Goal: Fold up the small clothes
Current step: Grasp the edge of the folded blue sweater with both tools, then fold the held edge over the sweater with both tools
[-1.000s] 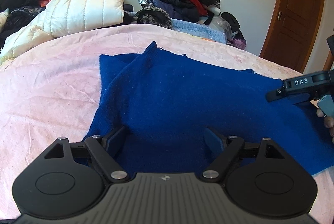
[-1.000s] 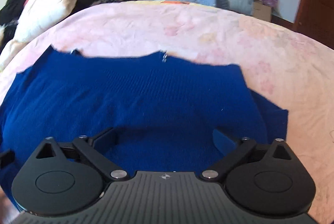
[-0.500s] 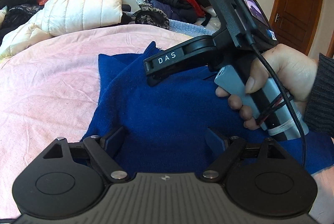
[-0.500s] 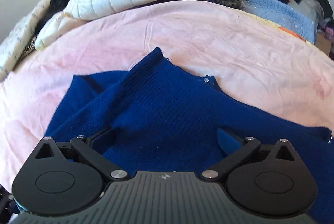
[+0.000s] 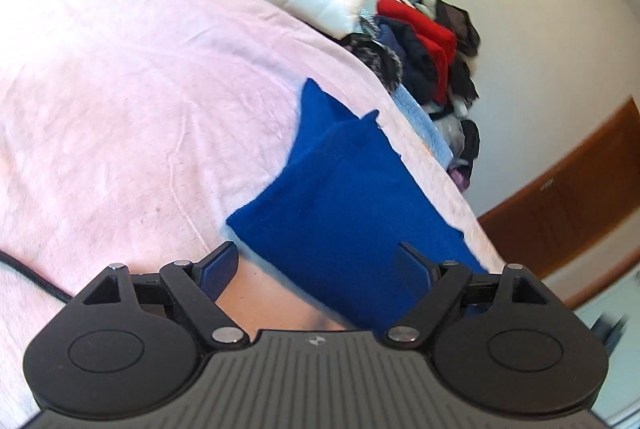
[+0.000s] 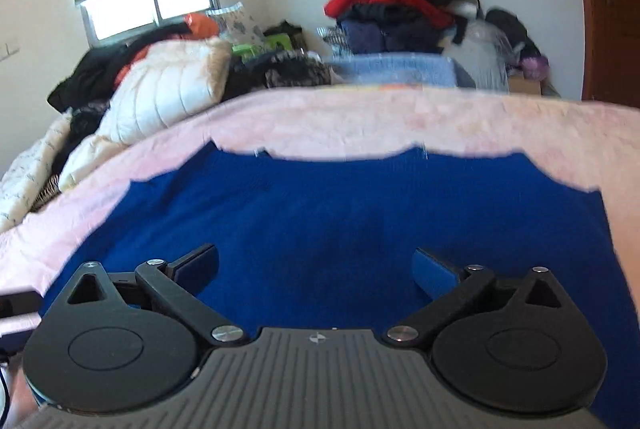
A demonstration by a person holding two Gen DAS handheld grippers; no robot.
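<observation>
A deep blue knitted garment (image 6: pixel 340 229) lies spread flat on a pale pink fleecy bed cover (image 6: pixel 400 117). The right gripper (image 6: pixel 316 269) hovers over the middle of the cloth, its jaws wide apart after having just been opening, with nothing pinched between them. The left gripper (image 5: pixel 316 265) sits at the garment's corner (image 5: pixel 340 197) (this view is tilted sideways), jaws also apart and gripping nothing. Beyond the bed are a white quilted jacket (image 6: pixel 168 89) and a heap of red and dark clothes (image 6: pixel 400 9).
</observation>
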